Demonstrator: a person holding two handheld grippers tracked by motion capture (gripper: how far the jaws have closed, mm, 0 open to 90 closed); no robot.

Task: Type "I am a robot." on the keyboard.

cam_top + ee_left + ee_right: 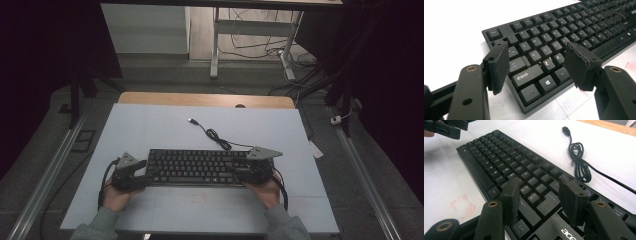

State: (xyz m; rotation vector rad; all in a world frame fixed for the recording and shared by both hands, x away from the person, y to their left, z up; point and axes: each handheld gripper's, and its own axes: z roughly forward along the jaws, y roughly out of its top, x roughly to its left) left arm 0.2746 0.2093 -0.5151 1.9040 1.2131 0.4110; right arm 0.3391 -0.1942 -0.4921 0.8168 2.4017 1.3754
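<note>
Grippers at the ends of a black keyboard (192, 166)
Left gripper (141, 172) at nine o'clock, right gripper (239, 170) at three; both stood with jaws apart, gripping nothing.

Grey sleeves (100, 225) are worn; black grippers (131, 176) are topped by grey triangular plates (264, 153), with brass rivets (471, 68) and black cables (104, 181)

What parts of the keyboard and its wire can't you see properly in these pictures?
- High view: the keyboard key letters are too small to read; the left gripper and right gripper cover its two ends.
- Left gripper view: the keyboard's right end is cut off by the picture edge, and the far keys blur.
- Right gripper view: the cable runs off the right edge; the pads hide keys behind them.
</note>
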